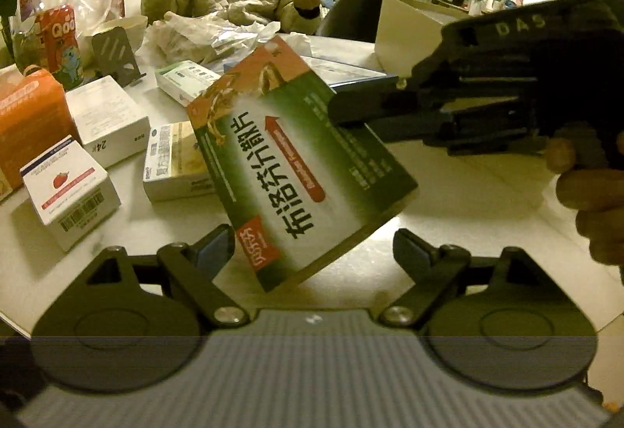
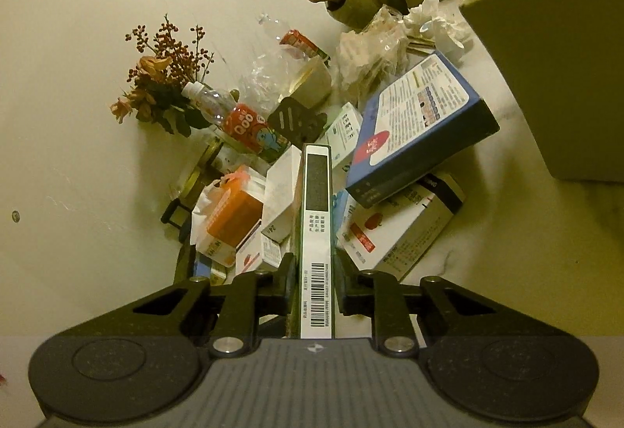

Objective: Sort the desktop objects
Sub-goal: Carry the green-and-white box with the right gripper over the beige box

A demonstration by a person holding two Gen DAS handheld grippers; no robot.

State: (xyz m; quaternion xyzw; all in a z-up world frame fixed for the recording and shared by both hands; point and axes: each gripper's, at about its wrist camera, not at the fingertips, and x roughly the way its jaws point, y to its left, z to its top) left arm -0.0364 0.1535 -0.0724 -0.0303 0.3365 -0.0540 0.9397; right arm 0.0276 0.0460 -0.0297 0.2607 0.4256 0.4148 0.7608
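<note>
Above the table [image 1: 448, 194], your right gripper [image 2: 315, 272] clamps the green box [image 1: 296, 162]; left gripper [image 1: 312, 252] gapes empty; boxes at nine o'clock remain unsorted.

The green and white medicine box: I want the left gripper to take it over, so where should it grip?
The green and white medicine box hangs tilted, pinched at its upper edge by the right gripper. Its lower corner already sits between the open left gripper. Probably best to close from below across the thin, flat faces there, well clear of the other grip.
</note>
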